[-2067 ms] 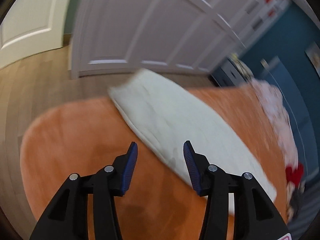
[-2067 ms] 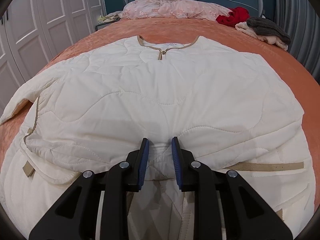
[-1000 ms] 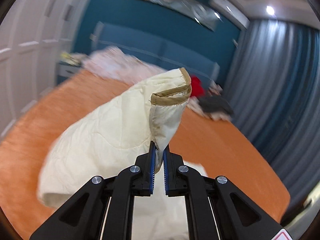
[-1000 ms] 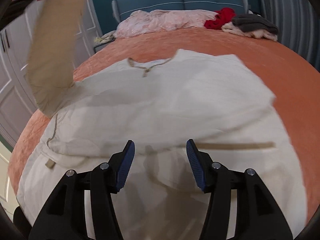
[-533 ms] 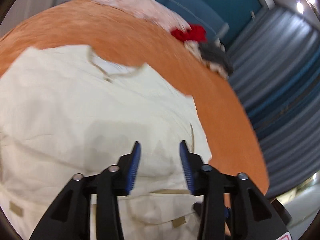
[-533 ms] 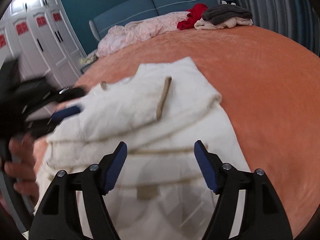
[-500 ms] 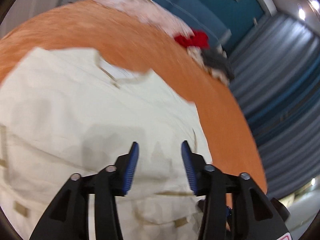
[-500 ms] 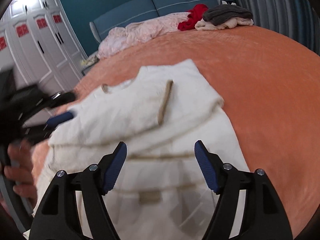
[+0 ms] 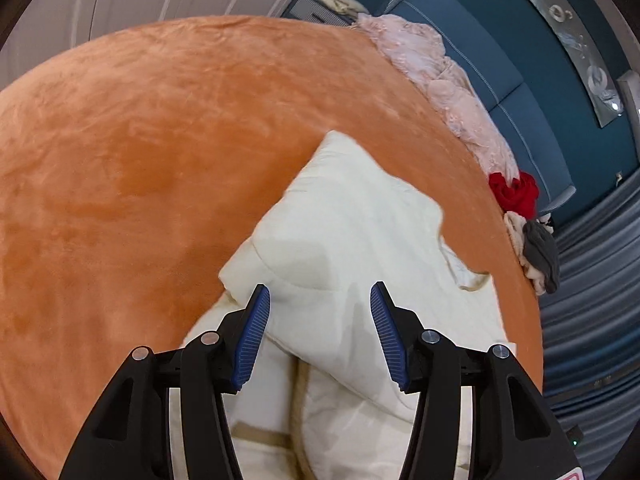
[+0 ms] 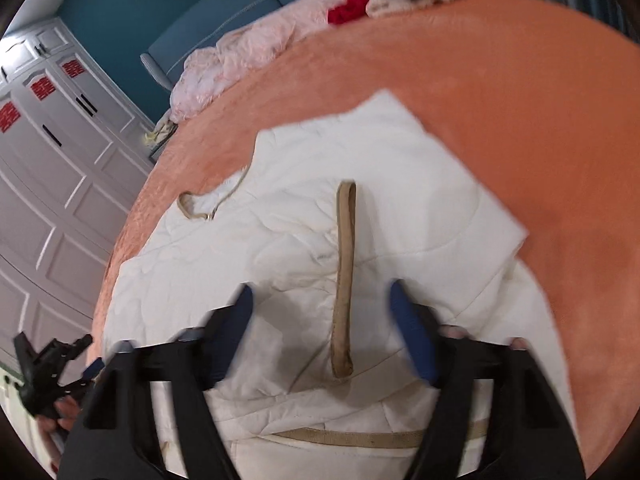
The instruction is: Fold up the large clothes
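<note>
Since a second ago the left hand-held gripper (image 9: 318, 334) has let go of the sleeve it held up, and that sleeve now lies folded across the cream quilted jacket (image 10: 304, 240), its tan cuff band (image 10: 345, 276) running down the middle. Both hand-held grippers are open and empty; the right hand-held gripper (image 10: 320, 332) hovers over the cuff band. The jacket lies flat on the orange bed (image 9: 132, 152), toward its near edge, well apart from the pink, red and grey clothes (image 9: 516, 196) at the head.

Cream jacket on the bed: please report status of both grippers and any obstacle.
Left gripper open, right gripper open, both empty. Cream jacket flat on orange bedspread, sleeve folded across. Nothing in the way.
</note>
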{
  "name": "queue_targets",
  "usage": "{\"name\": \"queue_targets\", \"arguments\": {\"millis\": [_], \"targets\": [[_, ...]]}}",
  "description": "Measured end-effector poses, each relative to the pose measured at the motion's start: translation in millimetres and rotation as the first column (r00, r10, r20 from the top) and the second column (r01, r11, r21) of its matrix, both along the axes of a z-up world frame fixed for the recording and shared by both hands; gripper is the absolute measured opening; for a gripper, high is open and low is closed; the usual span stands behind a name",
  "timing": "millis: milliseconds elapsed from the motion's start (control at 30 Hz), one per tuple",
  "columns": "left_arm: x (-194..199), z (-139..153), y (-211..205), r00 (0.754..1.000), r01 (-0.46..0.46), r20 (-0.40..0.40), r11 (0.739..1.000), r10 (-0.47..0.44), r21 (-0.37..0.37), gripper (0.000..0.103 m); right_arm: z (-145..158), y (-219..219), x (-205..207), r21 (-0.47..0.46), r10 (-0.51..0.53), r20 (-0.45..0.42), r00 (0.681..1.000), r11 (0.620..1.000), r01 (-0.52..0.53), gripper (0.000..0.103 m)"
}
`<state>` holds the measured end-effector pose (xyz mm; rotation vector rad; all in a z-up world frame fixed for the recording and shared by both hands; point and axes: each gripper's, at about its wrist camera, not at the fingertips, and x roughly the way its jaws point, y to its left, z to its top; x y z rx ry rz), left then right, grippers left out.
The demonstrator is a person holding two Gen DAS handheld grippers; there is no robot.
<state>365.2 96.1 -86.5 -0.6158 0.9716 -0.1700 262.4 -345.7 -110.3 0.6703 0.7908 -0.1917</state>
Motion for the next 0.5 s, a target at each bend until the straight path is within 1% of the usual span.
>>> {"name": "queue_targets", "arguments": {"millis": [33, 67, 100, 133, 167, 200, 233, 267, 300, 333, 400, 433, 500], "targets": [[0, 0, -2, 1.000, 0.008, 0.004, 1.000, -0.008, 0.010, 0.050, 0, 0, 1, 0.003, 0.021, -0.001, 1.000, 1.000, -0.021, 0.022], [2, 1, -7, 1.000, 0.022, 0.012, 0.999, -0.022, 0.044, 0.049, 7, 2, -1, -0.012, 0.034, 0.013, 0.999, 0.999, -0.034, 0.004], [4, 0, -12, 0.999, 0.037, 0.018, 0.997, -0.039, 0.073, 0.049, 15, 1, -5, -0.011, 0.037, 0.052, 0.998, 0.999, -0.036, 0.003], [1, -2, -15, 0.998, 0.051, 0.018, 0.994, -0.053, 0.093, 0.047, 28, 0, -13, -0.008, 0.034, 0.109, 0.993, 0.999, -0.034, 0.003], [2, -4, -20, 0.998, 0.065, 0.016, 0.990, -0.068, 0.124, 0.042, 36, 0, -19, -0.015, 0.031, 0.138, 0.990, 0.999, -0.029, 0.003], [1, -7, -25, 0.996, 0.081, 0.011, 0.984, -0.083, 0.158, 0.039, 46, 1, -28, -0.039, 0.027, 0.170, 0.985, 0.999, -0.021, 0.003], [8, -12, -30, 0.996, 0.092, 0.001, 0.979, -0.094, 0.181, 0.033, 51, 2, -33, -0.057, 0.025, 0.182, 0.983, 0.998, -0.015, 0.003], [8, -19, -31, 0.995, 0.103, -0.008, 0.975, -0.103, 0.196, 0.029, 51, 3, -38, -0.090, 0.023, 0.177, 0.984, 0.996, -0.007, 0.003], [8, -26, -31, 0.994, 0.109, -0.012, 0.972, -0.109, 0.208, 0.027, 46, 5, -37, -0.125, 0.031, 0.141, 0.989, 0.992, -0.013, 0.003], [6, -28, -33, 0.994, 0.109, -0.006, 0.969, -0.110, 0.222, 0.027, 31, 10, -32, -0.178, 0.043, 0.067, 0.997, 0.984, -0.031, 0.003], [2, -33, -38, 0.992, 0.113, 0.015, 0.954, -0.122, 0.277, 0.027, 5, 16, -26, -0.223, 0.060, -0.034, 0.998, 0.973, -0.067, 0.003], [1, -34, -40, 0.992, 0.113, 0.021, 0.950, -0.124, 0.291, 0.027, -7, 20, -25, -0.242, 0.068, -0.064, 0.996, 0.967, -0.081, 0.003], [0, -37, -43, 0.991, 0.112, 0.034, 0.942, -0.129, 0.316, 0.027, -17, 25, -23, -0.261, 0.066, -0.079, 0.995, 0.962, -0.084, 0.003]]}}
